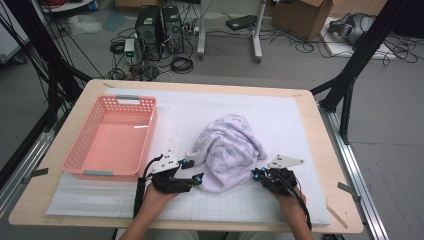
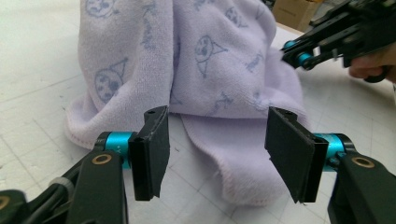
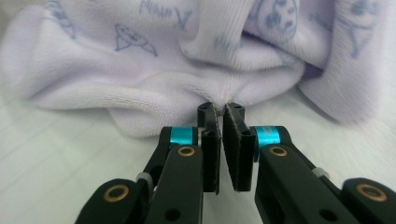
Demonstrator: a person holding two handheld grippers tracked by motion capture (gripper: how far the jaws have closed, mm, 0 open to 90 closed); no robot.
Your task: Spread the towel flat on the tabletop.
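A lilac towel (image 1: 227, 145) with small printed drawings lies crumpled in a heap in the middle of the white mat. My left gripper (image 1: 193, 170) is at its near left side. In the left gripper view the left gripper (image 2: 219, 154) stands open, and a flat flap of the towel (image 2: 210, 60) lies on the mat between and beyond its jaws, untouched by the pads. My right gripper (image 1: 256, 175) is at the heap's near right side. In the right gripper view the right gripper (image 3: 221, 109) is shut, its tips pinching the puckered hem of the towel (image 3: 140, 84).
An empty pink plastic basket (image 1: 148, 142) stands on the left of the mat, just beyond my left hand. The white gridded mat (image 1: 300, 125) covers most of the wooden table (image 1: 325, 150). Behind the table, computers, cables and boxes sit on the floor.
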